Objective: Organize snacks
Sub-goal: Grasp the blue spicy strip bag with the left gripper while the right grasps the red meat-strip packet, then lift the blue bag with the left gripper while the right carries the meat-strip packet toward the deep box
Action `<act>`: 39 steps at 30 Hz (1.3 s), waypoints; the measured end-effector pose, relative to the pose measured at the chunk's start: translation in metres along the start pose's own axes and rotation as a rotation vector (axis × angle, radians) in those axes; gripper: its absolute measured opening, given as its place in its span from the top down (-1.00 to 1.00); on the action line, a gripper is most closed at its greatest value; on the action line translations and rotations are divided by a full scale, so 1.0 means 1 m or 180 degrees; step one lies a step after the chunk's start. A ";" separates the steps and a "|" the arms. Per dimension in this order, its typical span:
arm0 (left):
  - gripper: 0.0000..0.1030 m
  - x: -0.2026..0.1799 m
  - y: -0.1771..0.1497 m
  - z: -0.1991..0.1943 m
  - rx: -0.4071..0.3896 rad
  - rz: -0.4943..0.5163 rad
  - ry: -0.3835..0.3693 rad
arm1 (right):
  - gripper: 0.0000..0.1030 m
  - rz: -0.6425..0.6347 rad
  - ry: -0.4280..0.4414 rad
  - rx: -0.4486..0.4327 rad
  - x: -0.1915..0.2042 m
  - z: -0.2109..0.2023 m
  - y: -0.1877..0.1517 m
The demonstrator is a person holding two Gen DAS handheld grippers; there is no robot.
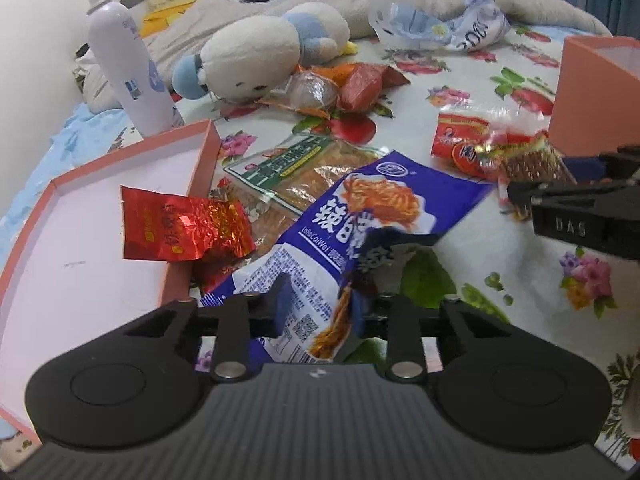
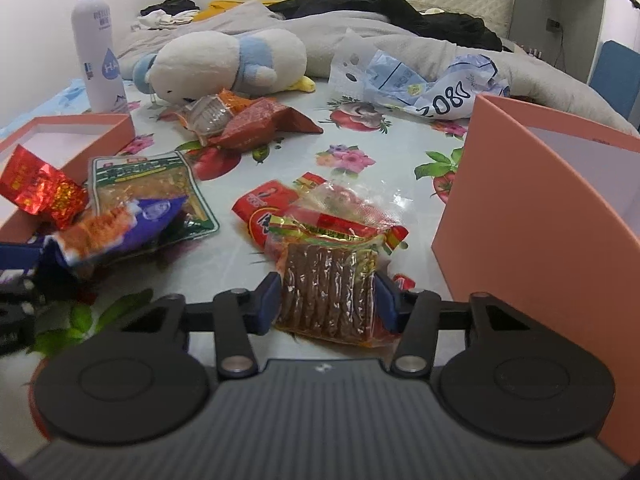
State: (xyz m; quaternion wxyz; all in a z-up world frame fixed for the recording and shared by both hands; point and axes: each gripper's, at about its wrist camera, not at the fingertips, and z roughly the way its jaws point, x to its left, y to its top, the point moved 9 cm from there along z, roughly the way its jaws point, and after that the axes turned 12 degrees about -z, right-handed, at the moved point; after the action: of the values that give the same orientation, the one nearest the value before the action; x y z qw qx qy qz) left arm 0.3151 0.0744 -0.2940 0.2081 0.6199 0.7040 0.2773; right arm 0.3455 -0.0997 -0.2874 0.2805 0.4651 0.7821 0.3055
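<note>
Both grasps look made, so the step in hand is judged to be lifting snacks off the flowered cloth and carrying them to the pink boxes. The left hand-held gripper is clenched on the lower end of the blue snack bag, its pads pinching the crumpled packet while the bag's far end sags over the green-labelled packet. The right hand-held gripper is grasping the clear pack of brown strips — both blue pads press its sides, and the pack lies on the red packets behind it.

The shallow pink lid-tray sits just left of the blue bag, with a red foil packet draped over its wall. The taller pink box stands just right of the brown pack.

Next, each hand likely needs to lift clear of the pile and swing outward — left to the tray, right over the tall wall. Both grippers tilt downward toward the cloth, side by side
</note>
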 end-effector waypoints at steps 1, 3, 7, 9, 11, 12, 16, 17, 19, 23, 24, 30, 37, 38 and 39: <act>0.41 -0.001 0.000 -0.003 -0.0002 -0.0044 -0.0031 | -0.01 -0.0004 0.0009 -0.0007 0.000 -0.003 0.000; 0.55 -0.002 0.001 -0.009 -0.0026 -0.0126 -0.0077 | -0.01 -0.0016 0.0018 -0.0016 0.000 -0.009 -0.002; 0.63 -0.005 0.001 -0.026 -0.0072 -0.0317 -0.0172 | -0.01 -0.0013 0.0039 -0.0045 0.000 -0.021 -0.003; 0.64 -0.007 0.000 -0.035 -0.0077 -0.0401 -0.0223 | -0.01 -0.0017 0.0042 -0.0059 -0.001 -0.028 -0.004; 0.66 -0.010 -0.003 -0.045 -0.0093 -0.0456 -0.0259 | -0.01 -0.0004 0.0053 -0.0069 -0.001 -0.035 -0.005; 0.66 -0.011 -0.004 -0.049 -0.0094 -0.0482 -0.0282 | -0.01 -0.0002 0.0059 -0.0076 -0.001 -0.039 -0.006; 0.69 -0.016 -0.008 -0.071 -0.0124 -0.0596 -0.0379 | -0.01 -0.0037 0.0069 -0.0110 0.001 -0.057 -0.010; 0.71 -0.017 -0.008 -0.077 -0.0133 -0.0627 -0.0404 | -0.01 -0.0042 0.0073 -0.0120 0.001 -0.063 -0.012; 0.74 -0.018 -0.011 -0.087 -0.0150 -0.0694 -0.0445 | 0.00 -0.0037 0.0085 -0.0131 -0.001 -0.073 -0.016; 0.75 -0.021 -0.015 -0.106 -0.0150 -0.0818 -0.0541 | 0.00 0.0049 0.0114 -0.0128 -0.004 -0.092 -0.025; 0.76 -0.023 -0.015 -0.111 -0.0164 -0.0818 -0.0554 | 0.00 0.0072 0.0119 -0.0132 -0.005 -0.096 -0.027; 0.76 -0.033 -0.015 -0.138 -0.0182 -0.0891 -0.0712 | 0.01 0.0183 0.0137 -0.0244 -0.008 -0.128 -0.029; 0.76 -0.052 -0.013 -0.172 -0.0192 -0.0895 -0.0847 | 0.06 0.0393 0.0244 -0.0366 -0.014 -0.171 -0.028; 0.76 -0.054 -0.012 -0.178 -0.0209 -0.0911 -0.0859 | 0.26 0.0401 0.0241 -0.0388 -0.015 -0.178 -0.028; 0.76 -0.056 -0.012 -0.183 -0.0225 -0.0926 -0.0868 | 0.58 0.0395 0.0232 -0.0402 -0.016 -0.183 -0.027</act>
State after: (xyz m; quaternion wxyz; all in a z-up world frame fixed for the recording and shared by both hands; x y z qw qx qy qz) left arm 0.1973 -0.0062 -0.1657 0.3610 0.5357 0.7413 0.1824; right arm 0.2048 -0.1642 -0.1853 0.2611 0.4826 0.7407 0.3877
